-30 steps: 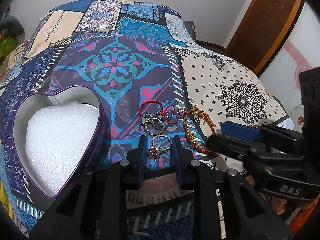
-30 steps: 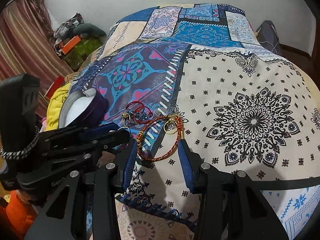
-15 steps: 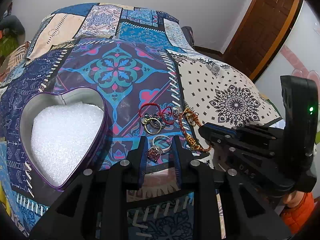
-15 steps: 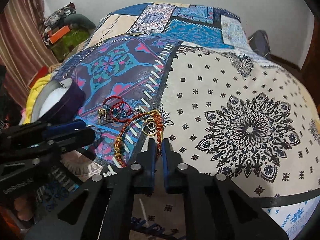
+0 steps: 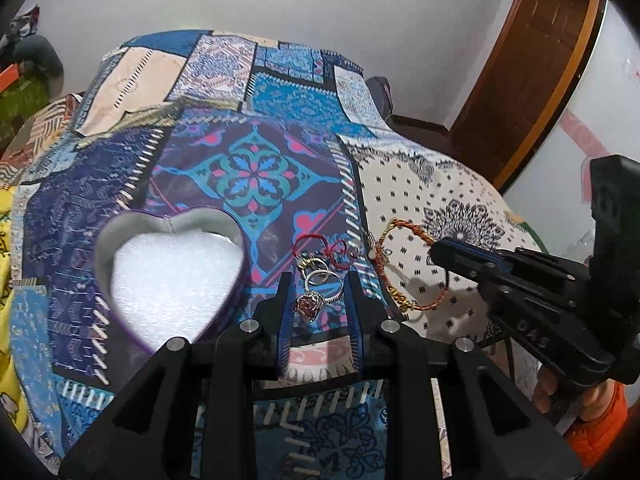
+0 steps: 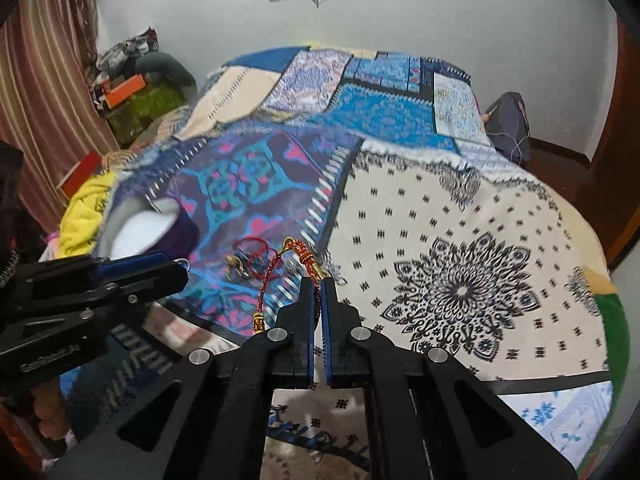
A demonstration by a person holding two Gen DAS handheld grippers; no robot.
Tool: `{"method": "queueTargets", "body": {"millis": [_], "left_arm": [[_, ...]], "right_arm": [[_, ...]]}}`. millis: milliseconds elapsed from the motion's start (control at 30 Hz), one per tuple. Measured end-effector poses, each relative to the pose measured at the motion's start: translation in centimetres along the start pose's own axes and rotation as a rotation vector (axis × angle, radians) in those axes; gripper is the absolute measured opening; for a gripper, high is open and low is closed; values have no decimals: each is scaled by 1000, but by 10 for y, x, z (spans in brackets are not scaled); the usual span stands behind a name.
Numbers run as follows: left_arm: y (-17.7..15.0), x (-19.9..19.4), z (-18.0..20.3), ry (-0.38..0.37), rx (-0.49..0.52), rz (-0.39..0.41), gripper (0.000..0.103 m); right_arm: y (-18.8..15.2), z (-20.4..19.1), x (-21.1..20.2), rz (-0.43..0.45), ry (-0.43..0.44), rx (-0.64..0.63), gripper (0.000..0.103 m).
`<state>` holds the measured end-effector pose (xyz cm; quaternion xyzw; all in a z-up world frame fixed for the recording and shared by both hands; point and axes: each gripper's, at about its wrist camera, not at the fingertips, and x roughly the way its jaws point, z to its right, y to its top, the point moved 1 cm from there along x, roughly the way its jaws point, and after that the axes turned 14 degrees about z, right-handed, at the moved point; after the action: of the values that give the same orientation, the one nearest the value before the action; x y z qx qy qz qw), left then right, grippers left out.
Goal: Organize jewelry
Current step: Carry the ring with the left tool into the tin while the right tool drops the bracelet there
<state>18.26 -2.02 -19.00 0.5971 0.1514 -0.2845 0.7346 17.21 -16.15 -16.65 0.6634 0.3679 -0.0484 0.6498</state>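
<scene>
A heart-shaped purple tin (image 5: 168, 276) with white foam inside sits open on the patterned bedspread; it also shows in the right wrist view (image 6: 148, 232). My left gripper (image 5: 320, 280) is open, its fingers on either side of a silver ring with a red stone (image 5: 310, 304). Behind it lie more rings (image 5: 316, 270) and a thin red cord bracelet (image 5: 332, 248). My right gripper (image 6: 319, 282) is shut on a red-and-gold braided bracelet (image 6: 280, 272) and holds it lifted off the bedspread; it also shows in the left wrist view (image 5: 400, 264).
The bedspread (image 6: 460, 240) covers the whole bed. A yellow cloth (image 6: 86, 212) lies at the left edge by the tin. A wooden door (image 5: 532, 64) stands at the right, and clutter (image 6: 132, 92) and a curtain at the far left.
My right gripper closed on the braided bracelet and lifted it off the bedspread. My left gripper stayed open around the stone ring, and both views pulled back slightly.
</scene>
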Motion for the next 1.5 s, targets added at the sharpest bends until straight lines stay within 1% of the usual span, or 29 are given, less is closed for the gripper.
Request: {"method": "queueTargets", "body": {"millis": [167, 433, 567, 767, 933, 1167, 1300, 1500], "left_arm": [[9, -18, -6, 23, -4, 41, 24], [24, -50, -21, 67, -8, 114, 24], [30, -64, -31, 92, -9, 146, 24], [35, -76, -49, 124, -19, 174, 24], [36, -78, -68, 147, -34, 177, 24], [31, -66, -88, 162, -62, 151, 24], [26, -58, -95, 155, -69, 131, 24], [22, -42, -97, 139, -67, 98, 23]], "right_arm": [[11, -12, -12, 44, 13, 2, 3], [31, -35, -24, 115, 59, 3, 3], [39, -50, -21, 133, 92, 2, 3], [44, -73, -13, 139, 143, -6, 3], [46, -92, 2, 122, 187, -23, 3], [37, -106, 30, 54, 234, -22, 3], [29, -112, 49, 3, 253, -25, 3], [22, -113, 64, -48, 266, -22, 3]]}}
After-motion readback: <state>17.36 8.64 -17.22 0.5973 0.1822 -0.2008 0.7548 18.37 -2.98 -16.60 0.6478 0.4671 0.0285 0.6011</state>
